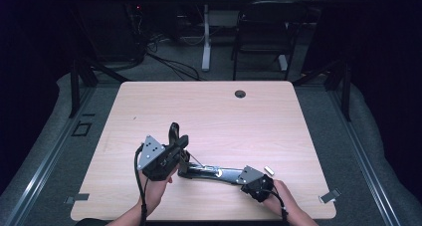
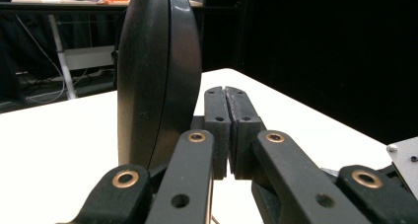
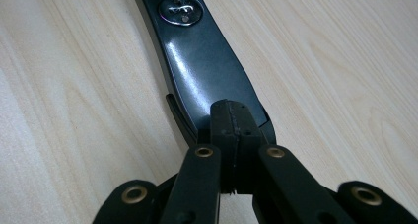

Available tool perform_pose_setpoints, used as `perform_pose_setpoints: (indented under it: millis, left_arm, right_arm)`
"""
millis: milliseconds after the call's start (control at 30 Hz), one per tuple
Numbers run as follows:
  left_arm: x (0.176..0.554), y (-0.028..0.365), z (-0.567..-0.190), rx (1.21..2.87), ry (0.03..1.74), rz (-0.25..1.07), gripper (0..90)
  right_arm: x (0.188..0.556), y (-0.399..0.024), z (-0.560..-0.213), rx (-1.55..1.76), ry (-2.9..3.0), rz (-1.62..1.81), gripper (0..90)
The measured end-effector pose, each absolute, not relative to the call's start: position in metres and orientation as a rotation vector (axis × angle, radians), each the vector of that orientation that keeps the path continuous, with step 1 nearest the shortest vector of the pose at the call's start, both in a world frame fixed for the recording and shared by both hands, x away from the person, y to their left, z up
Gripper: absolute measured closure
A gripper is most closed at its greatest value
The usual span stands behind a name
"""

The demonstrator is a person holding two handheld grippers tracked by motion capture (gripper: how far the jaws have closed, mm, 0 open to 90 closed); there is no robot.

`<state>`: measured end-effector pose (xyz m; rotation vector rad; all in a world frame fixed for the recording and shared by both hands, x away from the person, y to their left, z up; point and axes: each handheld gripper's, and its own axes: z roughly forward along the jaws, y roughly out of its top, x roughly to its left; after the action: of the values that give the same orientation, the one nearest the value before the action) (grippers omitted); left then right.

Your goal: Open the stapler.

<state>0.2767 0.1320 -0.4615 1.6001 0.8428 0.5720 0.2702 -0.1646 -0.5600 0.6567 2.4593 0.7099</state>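
Note:
A black hinged tool lies near the table's front edge. Its glossy flat arm point(image 1: 214, 173) point(image 3: 202, 61) carries a chrome fitting point(image 3: 181, 12), and its other arm point(image 1: 174, 134) point(image 2: 157, 81) stands upright. My left gripper point(image 1: 180, 147) point(image 2: 227, 130) is shut with its pads pressed together and nothing seen between them; the upright arm rises just beside its left jaw. My right gripper point(image 1: 241, 176) point(image 3: 231, 130) is also shut, its tips sitting on the near end of the flat arm. Whether they pinch the arm's edge I cannot tell.
A small white piece point(image 1: 268, 170) lies on the wooden table point(image 1: 209, 111) just beyond the right hand. A cable hole point(image 1: 240, 93) sits near the far edge. Beyond the table stand a dark chair point(image 1: 263, 32) and a white desk leg point(image 1: 205, 37).

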Motion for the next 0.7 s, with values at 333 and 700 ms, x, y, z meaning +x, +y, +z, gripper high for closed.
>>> perform_pose_setpoints:
  millis: [333, 700]
  left_arm:
    - [0.277, 0.139, -0.461, 1.596, 0.854, 0.567, 88.5]
    - [0.276, 0.146, -0.461, 1.585, 0.871, 0.572, 88.4]
  right_arm:
    - [0.270, -0.165, -0.560, 0.656, 2.460, 0.709, 90.0]
    - [0.270, -0.165, -0.560, 0.656, 2.460, 0.709, 90.0]
